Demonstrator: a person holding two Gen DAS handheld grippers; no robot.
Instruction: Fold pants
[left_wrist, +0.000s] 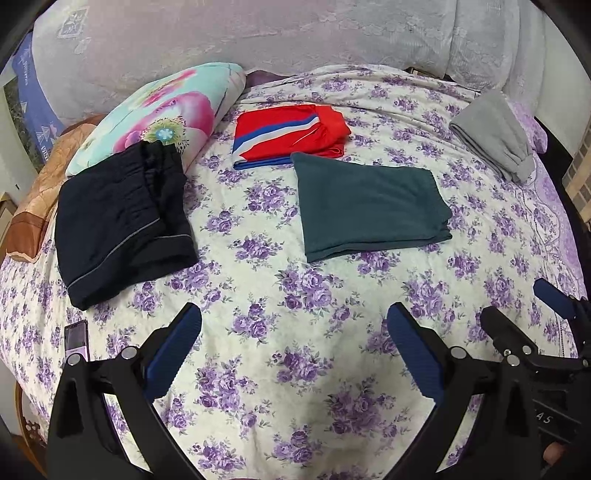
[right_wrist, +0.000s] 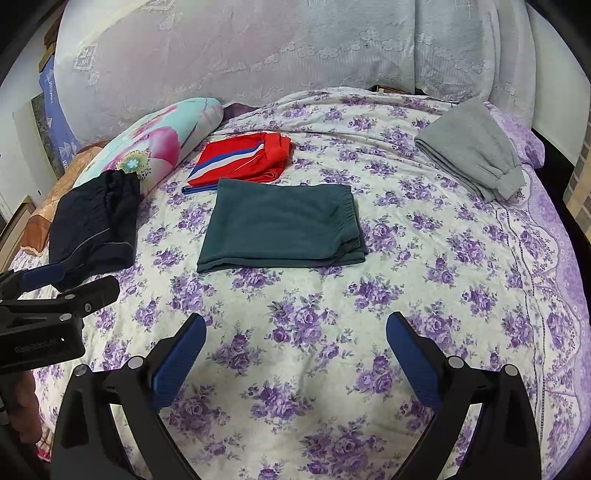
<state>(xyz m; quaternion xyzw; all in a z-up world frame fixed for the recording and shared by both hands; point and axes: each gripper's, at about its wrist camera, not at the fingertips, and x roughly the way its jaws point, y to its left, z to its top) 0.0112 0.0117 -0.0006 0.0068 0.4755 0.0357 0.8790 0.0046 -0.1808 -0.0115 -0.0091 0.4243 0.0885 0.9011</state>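
Folded dark green pants (left_wrist: 373, 205) (right_wrist: 282, 225) lie in the middle of the floral bed. Folded red pants with blue and white stripes (left_wrist: 291, 134) (right_wrist: 242, 158) lie just behind them. Folded black pants (left_wrist: 122, 225) (right_wrist: 92, 229) lie at the left, partly on a pillow. Folded grey pants (left_wrist: 495, 134) (right_wrist: 472, 153) lie at the far right. My left gripper (left_wrist: 295, 321) is open and empty above bare bedspread near the front. My right gripper (right_wrist: 295, 328) is open and empty beside it, and it shows at the right edge of the left wrist view (left_wrist: 524, 310).
A flowered pillow (left_wrist: 166, 114) (right_wrist: 159, 140) lies at the back left. A pale lace-covered headboard (left_wrist: 258, 37) rises behind the bed. A small phone-like device (left_wrist: 76, 341) lies at the bed's left edge. The bed's right edge (right_wrist: 554, 258) drops off.
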